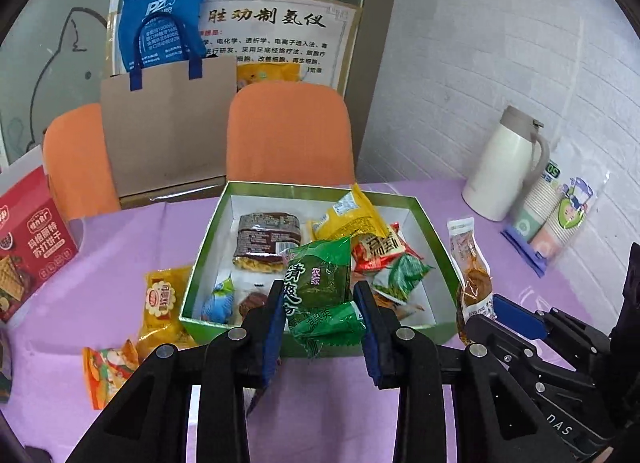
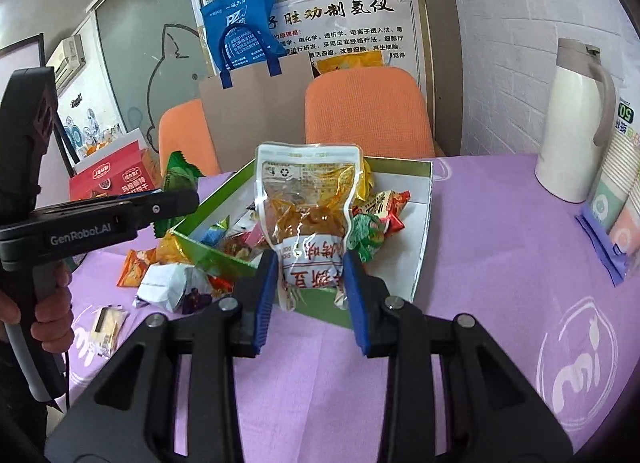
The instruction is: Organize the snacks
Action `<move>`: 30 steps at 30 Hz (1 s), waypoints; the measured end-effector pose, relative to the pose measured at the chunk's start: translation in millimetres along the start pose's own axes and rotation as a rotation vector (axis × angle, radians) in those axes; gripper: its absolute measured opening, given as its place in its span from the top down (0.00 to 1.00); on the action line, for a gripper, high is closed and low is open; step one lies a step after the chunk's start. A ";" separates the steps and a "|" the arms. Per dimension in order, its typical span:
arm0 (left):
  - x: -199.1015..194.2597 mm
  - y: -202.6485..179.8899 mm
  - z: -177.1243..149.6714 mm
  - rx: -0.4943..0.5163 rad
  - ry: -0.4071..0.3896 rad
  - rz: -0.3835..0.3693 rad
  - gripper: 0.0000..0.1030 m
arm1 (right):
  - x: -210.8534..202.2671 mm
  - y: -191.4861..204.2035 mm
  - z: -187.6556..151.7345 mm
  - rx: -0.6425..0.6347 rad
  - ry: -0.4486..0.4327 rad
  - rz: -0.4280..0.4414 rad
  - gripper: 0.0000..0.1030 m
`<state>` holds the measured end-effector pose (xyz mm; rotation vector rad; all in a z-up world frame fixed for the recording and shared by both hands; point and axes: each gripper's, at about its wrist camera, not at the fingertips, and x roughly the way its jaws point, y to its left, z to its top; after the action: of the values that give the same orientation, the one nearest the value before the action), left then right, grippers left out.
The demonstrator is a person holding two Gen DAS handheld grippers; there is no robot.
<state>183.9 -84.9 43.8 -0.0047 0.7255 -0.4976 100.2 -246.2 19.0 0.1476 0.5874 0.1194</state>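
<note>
Two grippers, both clamped on snacks: left gripper (image 1: 320, 315) pinches a green packet (image 1: 320, 287) above the near wall of the green box (image 1: 204, 247); right gripper (image 2: 310, 283) grasps a clear pouch (image 2: 308, 215) over the box's near edge on the purple tablecloth (image 2: 500, 263).

Green foil snack packet (image 1: 320, 295): crinkled, upright, clamped between the left gripper (image 1: 320, 303) pads, above the near wall of the green open-top cardboard box (image 1: 204, 239).
Clear pouch of amber snack (image 2: 308, 223): upright, pinched in the right gripper (image 2: 310, 275), over the box's near wall.
</note>
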 end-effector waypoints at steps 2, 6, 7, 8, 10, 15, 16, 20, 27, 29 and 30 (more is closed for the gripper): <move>11.9 6.9 8.1 -0.016 0.012 0.019 0.67 | 16.4 -2.4 8.3 0.009 0.016 0.007 0.65; 39.7 14.3 14.6 -0.007 0.053 0.051 0.67 | 45.3 -2.3 14.3 0.001 0.042 -0.002 0.65; 46.4 15.7 15.5 -0.003 0.064 0.055 0.67 | 52.5 -2.8 14.7 0.001 0.050 0.002 0.65; 53.5 17.1 15.8 0.003 0.074 0.063 0.67 | 59.7 -3.5 15.2 0.003 0.057 0.003 0.64; 63.7 18.4 15.0 0.012 0.082 0.072 0.66 | 72.8 -3.8 13.5 -0.011 0.059 0.002 0.57; 68.9 28.3 7.5 -0.011 0.066 0.123 0.07 | 75.4 -2.1 3.9 -0.080 0.009 -0.042 0.19; 64.3 30.3 5.5 -0.019 0.034 0.133 0.06 | 70.4 -2.7 1.6 -0.091 -0.020 -0.047 0.18; 57.3 35.7 2.9 -0.043 0.032 0.144 0.06 | 67.8 -8.6 0.0 -0.061 -0.006 -0.076 0.13; 17.0 32.5 -3.7 -0.033 -0.015 0.179 0.06 | 42.9 5.2 5.9 -0.025 -0.018 -0.033 0.13; -2.1 34.5 -7.7 -0.052 -0.033 0.199 0.06 | 29.9 14.6 5.6 -0.037 -0.034 -0.008 0.13; -10.7 36.2 -10.5 -0.063 -0.035 0.220 0.06 | 25.1 19.4 5.0 -0.042 -0.036 0.006 0.13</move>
<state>186.2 -46.5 36.4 0.0073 0.6972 -0.2640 122.4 -223.8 12.9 0.1109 0.5486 0.1346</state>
